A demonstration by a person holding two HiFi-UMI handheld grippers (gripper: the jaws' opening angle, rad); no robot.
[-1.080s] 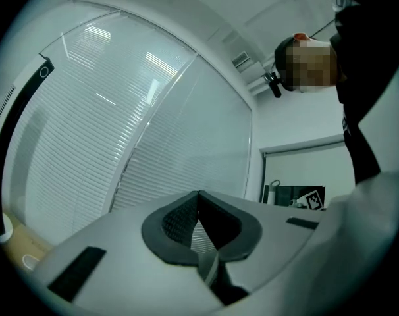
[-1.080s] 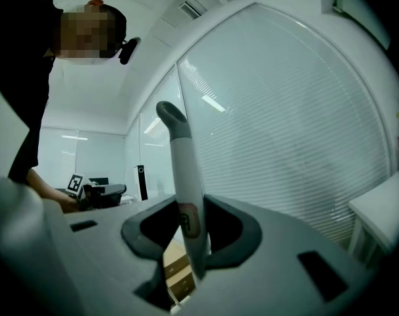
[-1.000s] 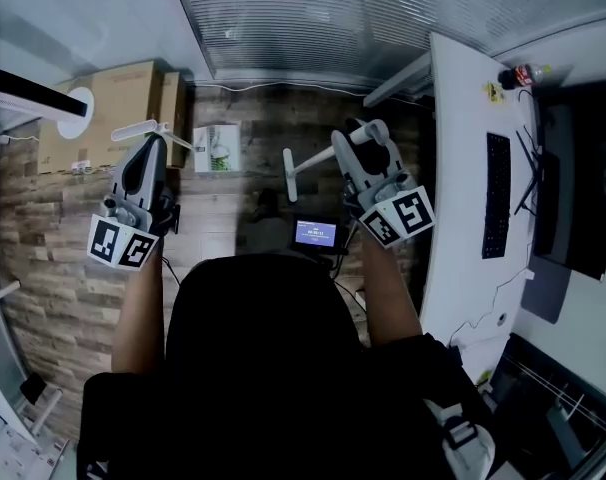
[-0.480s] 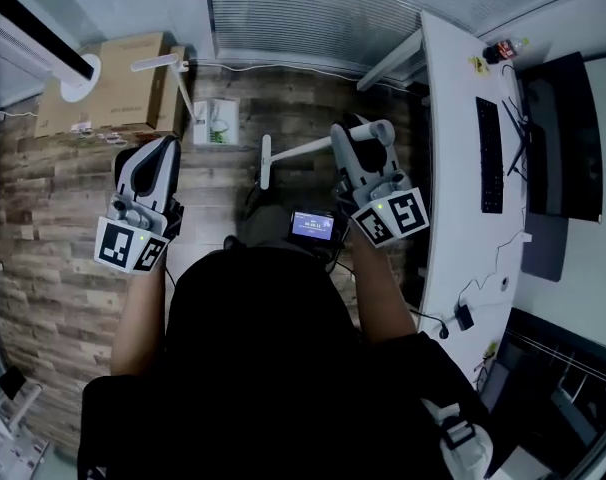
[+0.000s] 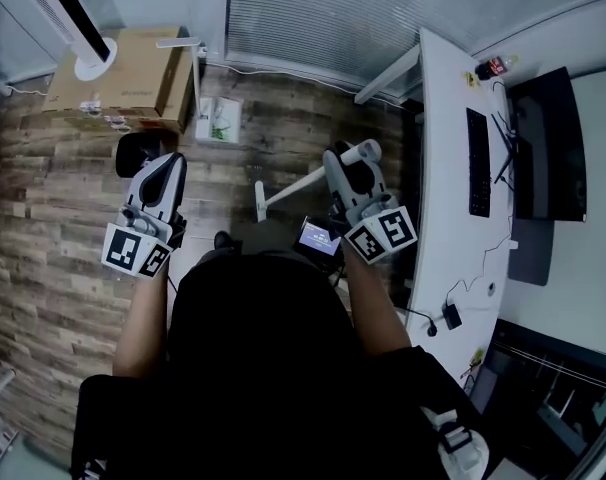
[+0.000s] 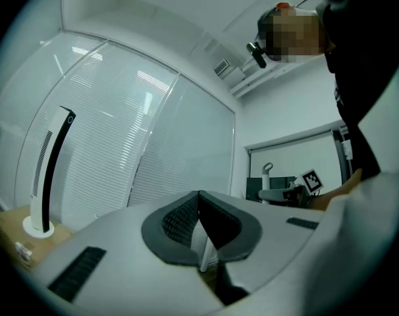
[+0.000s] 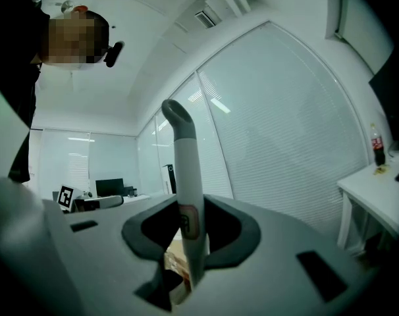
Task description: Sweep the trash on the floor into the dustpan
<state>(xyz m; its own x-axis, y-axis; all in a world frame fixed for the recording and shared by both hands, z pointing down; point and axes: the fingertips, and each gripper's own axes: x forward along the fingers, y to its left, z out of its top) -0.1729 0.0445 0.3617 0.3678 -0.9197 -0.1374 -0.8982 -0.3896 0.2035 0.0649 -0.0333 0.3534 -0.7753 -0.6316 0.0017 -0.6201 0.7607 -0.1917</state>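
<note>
My right gripper point(image 5: 348, 163) point(image 7: 189, 232) is shut on the white broom handle point(image 7: 186, 176), whose grey curved top point(image 5: 368, 151) rises above the jaws. The stick slants down to the white broom head point(image 5: 261, 200) over the wood floor. My left gripper point(image 5: 168, 168) point(image 6: 199, 216) is shut, with a thin white handle point(image 6: 202, 259) pinched between its pads. Beneath it hangs a dark shape point(image 5: 131, 153), apparently the dustpan, mostly hidden by the gripper. A white and green packet point(image 5: 218, 118) lies on the floor ahead.
A cardboard box point(image 5: 123, 68) and a tower fan point(image 5: 68, 18) stand at the left by the blinds point(image 5: 313, 18). A white pole point(image 5: 195, 78) rises beside the box. A white desk point(image 5: 443, 168) with a keyboard and monitor point(image 5: 548, 148) runs along the right.
Both grippers have travelled across the room with what they hold. The box, fan and packet have slid toward the top of the head view, and the broom head sits lower and further left.
</note>
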